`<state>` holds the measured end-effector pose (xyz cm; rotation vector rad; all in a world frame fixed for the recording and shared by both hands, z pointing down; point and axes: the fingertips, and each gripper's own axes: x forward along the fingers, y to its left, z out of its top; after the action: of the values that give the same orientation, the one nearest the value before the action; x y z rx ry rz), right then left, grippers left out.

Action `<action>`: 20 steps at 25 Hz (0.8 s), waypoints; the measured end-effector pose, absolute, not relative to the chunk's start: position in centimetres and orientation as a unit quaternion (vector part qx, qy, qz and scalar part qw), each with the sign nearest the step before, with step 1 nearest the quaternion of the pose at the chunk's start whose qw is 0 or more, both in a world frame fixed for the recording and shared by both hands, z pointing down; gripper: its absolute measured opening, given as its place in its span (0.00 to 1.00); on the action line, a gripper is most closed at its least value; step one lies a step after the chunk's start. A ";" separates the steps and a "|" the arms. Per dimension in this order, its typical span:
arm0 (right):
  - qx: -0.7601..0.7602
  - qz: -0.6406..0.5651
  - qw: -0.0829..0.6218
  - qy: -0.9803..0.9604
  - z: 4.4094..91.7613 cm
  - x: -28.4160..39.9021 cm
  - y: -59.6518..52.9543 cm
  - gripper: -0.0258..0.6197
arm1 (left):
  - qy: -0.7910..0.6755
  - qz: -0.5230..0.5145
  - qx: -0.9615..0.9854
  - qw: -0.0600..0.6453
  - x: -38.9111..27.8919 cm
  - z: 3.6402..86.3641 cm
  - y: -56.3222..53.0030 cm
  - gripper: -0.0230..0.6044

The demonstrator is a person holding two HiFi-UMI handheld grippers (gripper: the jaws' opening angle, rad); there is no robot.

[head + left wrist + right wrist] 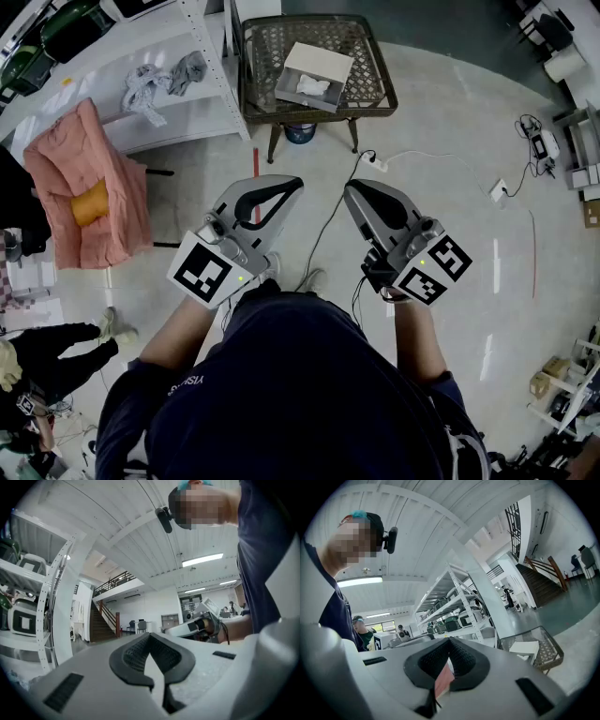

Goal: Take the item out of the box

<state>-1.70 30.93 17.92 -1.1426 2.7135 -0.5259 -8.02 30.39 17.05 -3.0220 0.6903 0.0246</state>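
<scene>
We hold both claws low and close in front of us, well short of the wicker worktop [246,66], with their tips aimed toward it. The left claw [289,184] is closed, its two jaws meeting at the tip with nothing between them. The right claw [352,188] is closed in the same way and carries nothing. The white box [319,62] sits open near the middle of the worktop. The item [314,86], something crumpled and white, lies inside it; we cannot tell what it is. Neither claw touches the worktop or the box. Left of the worktop stands a white shelf unit [202,103], and farther left a pink cloth [66,169] hangs draped.
</scene>
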 end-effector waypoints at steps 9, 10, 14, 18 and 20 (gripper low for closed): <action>-0.373 -0.184 0.064 0.907 19.7 -1.1 31.4 0.08 | 0.241 0.007 -0.970 0.010 -7.7 18.6 30.5 0.05; -0.372 -0.186 0.064 0.907 19.8 -0.4 32.0 0.08 | 0.244 0.007 -0.970 0.010 -7.3 18.7 31.2 0.05; -0.365 -0.191 0.066 0.909 19.8 1.6 33.9 0.08 | 0.258 0.006 -0.966 0.012 -6.0 18.6 33.4 0.05; -0.356 -0.194 0.068 0.912 20.0 2.1 34.9 0.08 | 0.269 0.005 -0.963 0.013 -5.7 18.7 34.4 0.05; -0.351 -0.193 0.068 0.914 19.9 2.8 35.6 0.08 | 0.270 -0.002 -0.963 0.018 -5.2 18.7 35.2 0.05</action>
<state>2.77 35.61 19.90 -1.0577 2.7520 -0.5828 -5.24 35.16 18.74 -2.9891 0.8395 -0.0060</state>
